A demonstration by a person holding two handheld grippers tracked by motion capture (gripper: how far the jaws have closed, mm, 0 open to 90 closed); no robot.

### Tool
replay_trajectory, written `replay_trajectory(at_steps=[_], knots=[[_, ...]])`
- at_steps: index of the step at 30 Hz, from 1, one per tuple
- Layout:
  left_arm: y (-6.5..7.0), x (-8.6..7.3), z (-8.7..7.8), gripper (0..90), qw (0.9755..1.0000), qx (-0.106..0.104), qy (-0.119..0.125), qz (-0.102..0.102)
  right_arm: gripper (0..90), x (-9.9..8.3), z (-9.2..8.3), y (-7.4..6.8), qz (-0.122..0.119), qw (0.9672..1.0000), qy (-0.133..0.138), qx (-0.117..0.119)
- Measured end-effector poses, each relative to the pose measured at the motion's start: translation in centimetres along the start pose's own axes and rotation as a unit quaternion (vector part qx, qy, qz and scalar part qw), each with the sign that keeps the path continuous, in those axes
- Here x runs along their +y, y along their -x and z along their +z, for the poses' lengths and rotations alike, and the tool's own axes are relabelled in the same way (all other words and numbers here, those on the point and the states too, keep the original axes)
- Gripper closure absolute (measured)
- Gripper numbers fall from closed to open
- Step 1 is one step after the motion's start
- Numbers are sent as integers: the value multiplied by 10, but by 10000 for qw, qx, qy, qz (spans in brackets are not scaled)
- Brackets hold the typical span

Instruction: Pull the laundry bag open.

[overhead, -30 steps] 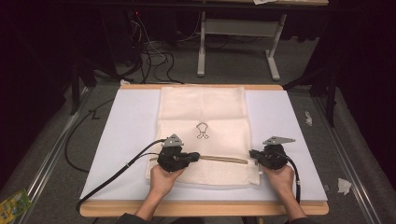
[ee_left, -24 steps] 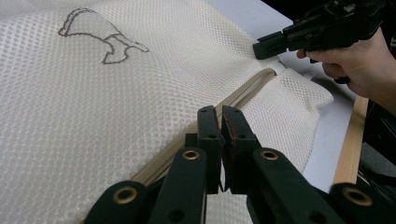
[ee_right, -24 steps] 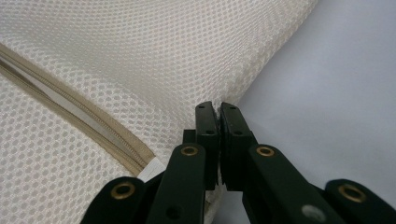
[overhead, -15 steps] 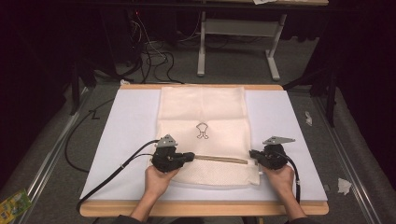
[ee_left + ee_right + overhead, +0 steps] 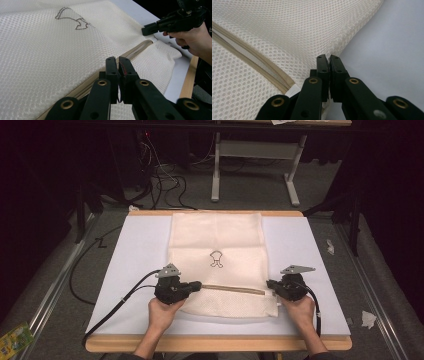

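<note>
Mesh bag (image 5: 216,262): cream, flat on the white mat (image 5: 305,270), centred, its far edge near the table's far rim. A small outline emblem (image 5: 216,259) sits mid-panel. A tan zipper (image 5: 232,289) runs crosswise near the bag's near end; in my right gripper view the zipper (image 5: 254,65) looks parted, with a pale strip between the 2 tapes. Contents: cannot tell, the bag lies flat and the mesh shows nothing through it.

My left claw (image 5: 117,62): jaws together, at the zipper's left end, tips over the zipper line (image 5: 135,51). Whether a pull tab is pinched between them, cannot tell. From above, my left claw (image 5: 196,285) lies level, pointing right.

My right claw (image 5: 328,60): jaws together at the bag's right edge beside the zipper's end; mesh appears pinched there. From above, my right claw (image 5: 270,283) points left, towards the other.

Mat rests on a wooden table (image 5: 215,343).
</note>
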State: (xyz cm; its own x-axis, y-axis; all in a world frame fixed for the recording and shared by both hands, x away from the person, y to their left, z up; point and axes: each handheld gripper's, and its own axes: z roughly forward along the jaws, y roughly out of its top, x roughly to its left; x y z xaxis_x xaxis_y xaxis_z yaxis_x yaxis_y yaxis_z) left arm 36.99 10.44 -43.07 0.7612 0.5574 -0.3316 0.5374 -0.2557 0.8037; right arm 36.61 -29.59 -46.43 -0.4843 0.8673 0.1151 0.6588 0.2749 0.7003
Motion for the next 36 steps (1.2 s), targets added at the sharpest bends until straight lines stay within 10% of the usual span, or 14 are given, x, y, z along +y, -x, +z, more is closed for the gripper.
replay_trajectory(at_steps=[36], knots=[[-13, -5, -26, 872, 9997, 195, 81, -125, 887, -1, 1, 1, -14, 10000, -3, 21]])
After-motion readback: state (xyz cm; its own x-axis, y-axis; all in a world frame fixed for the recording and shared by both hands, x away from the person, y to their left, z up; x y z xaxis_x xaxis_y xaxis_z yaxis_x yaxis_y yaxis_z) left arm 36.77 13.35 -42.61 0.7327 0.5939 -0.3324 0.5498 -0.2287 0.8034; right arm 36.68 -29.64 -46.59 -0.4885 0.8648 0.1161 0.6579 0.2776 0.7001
